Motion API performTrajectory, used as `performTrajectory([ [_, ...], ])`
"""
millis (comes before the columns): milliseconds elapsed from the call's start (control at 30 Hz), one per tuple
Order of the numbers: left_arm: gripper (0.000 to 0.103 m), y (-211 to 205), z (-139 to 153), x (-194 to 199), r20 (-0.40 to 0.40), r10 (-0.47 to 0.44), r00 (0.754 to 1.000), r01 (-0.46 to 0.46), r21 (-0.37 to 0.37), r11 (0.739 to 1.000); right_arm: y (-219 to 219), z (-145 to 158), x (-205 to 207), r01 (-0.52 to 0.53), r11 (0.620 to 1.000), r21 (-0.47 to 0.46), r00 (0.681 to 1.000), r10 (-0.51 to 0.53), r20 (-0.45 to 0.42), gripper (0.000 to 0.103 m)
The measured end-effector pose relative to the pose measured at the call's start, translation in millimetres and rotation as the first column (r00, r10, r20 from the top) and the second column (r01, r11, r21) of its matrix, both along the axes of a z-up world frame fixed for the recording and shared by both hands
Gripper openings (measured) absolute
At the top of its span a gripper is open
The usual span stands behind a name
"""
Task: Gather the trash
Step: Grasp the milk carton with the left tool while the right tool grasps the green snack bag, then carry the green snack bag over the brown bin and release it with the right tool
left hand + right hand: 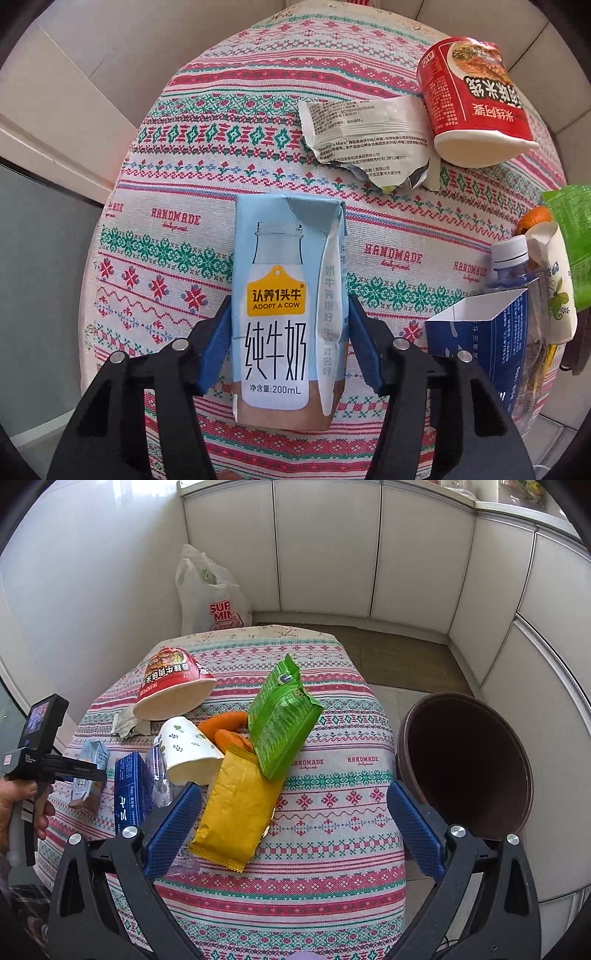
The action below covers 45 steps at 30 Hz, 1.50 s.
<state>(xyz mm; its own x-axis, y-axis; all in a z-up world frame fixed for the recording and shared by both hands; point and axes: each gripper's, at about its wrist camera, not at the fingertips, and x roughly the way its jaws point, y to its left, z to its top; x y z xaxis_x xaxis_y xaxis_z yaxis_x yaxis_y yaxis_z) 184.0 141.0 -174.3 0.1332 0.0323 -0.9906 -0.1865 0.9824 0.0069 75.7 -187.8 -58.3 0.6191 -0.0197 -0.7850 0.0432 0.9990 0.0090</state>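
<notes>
Left tool [290,332] seemingly clamps milk carton [288,310]; blue box [487,343] crowds beside.

- I see a small table under a patterned cloth [332,805], striped red, green and white, with "HANDMADE" printed on it.
- White cabinets [325,550] line the far wall and curve round the right side.
- The left wall [92,572] is plain white tile.
- A brown mat [402,657] lies on the pale floor behind the table.
- A white plastic bag [212,594] stands in the far corner.
- Soft daylight fills the room.
</notes>
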Motion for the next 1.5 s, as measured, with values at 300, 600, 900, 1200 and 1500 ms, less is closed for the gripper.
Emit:
performTrajectory([
  [300, 0.058, -8, 71, -22, 0.203, 0.021, 0.979, 0.009, -0.146, 0.989, -12, -4, 29, 0.019, 0.997, 0.073, 1.0, -0.018, -0.019, 0.096],
  [600, 0.058, -37, 107, -42, 0.321, -0.016, 0.947, 0.092, -0.222, 0.971, -22, -14, 116, -0.008, 0.981, 0.194, 0.998, 0.02, -0.056, 0.096],
  [900, 0.058, -41, 103, -40, 0.332, -0.066, 0.941, 0.136, -0.193, 0.972, -32, -56, 142, 0.053, 0.952, 0.301, 0.985, 0.001, -0.175, 0.07],
  [1200, 0.058, -43, 103, -41, 0.34, -0.079, 0.937, 0.151, -0.191, 0.97, -26, -60, 137, 0.021, 0.942, 0.334, 0.98, 0.046, -0.191, 0.015],
  [1500, 0.058, -48, 102, -42, 0.353, -0.079, 0.932, 0.155, -0.193, 0.969, -29, -18, 116, -0.005, 0.937, 0.349, 0.997, 0.031, -0.07, 0.006],
])
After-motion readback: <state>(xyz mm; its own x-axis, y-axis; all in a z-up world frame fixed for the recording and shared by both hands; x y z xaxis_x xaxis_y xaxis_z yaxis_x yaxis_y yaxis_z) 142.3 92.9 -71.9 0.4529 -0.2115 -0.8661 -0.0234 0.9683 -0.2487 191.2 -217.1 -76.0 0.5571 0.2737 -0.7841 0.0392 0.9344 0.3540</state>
